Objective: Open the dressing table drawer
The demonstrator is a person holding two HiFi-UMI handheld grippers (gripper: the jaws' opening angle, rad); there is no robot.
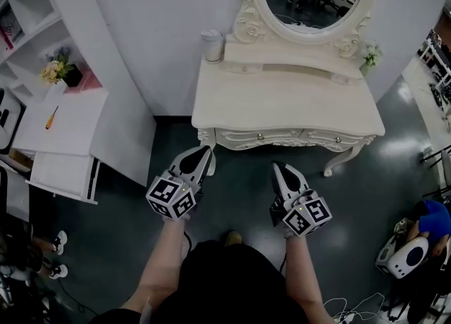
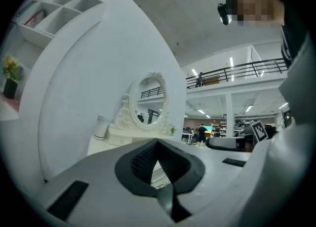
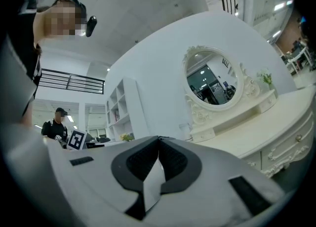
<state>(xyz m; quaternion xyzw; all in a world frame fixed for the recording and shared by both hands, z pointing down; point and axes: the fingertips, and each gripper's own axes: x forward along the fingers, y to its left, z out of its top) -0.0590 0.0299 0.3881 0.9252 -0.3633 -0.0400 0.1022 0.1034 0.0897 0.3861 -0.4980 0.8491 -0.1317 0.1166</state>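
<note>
Grippers: left gripper [image 1: 203, 153], right gripper [image 1: 277, 167]; fingers pressed together, empty
Drawer [image 1: 243, 136]: closed
Approach: spread fingers; pinch knob [image 1: 261, 136] squarely; pull straight, nearward

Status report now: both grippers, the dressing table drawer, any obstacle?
Left gripper shut, empty. Right gripper shut, empty. Drawer closed, both grippers short of it. Nothing in the way.

The drawer [image 1: 262, 136] (cream, carved front, one small knob) sits shut, just ahead of the right claw [image 1: 277, 168], not touching it.
</note>
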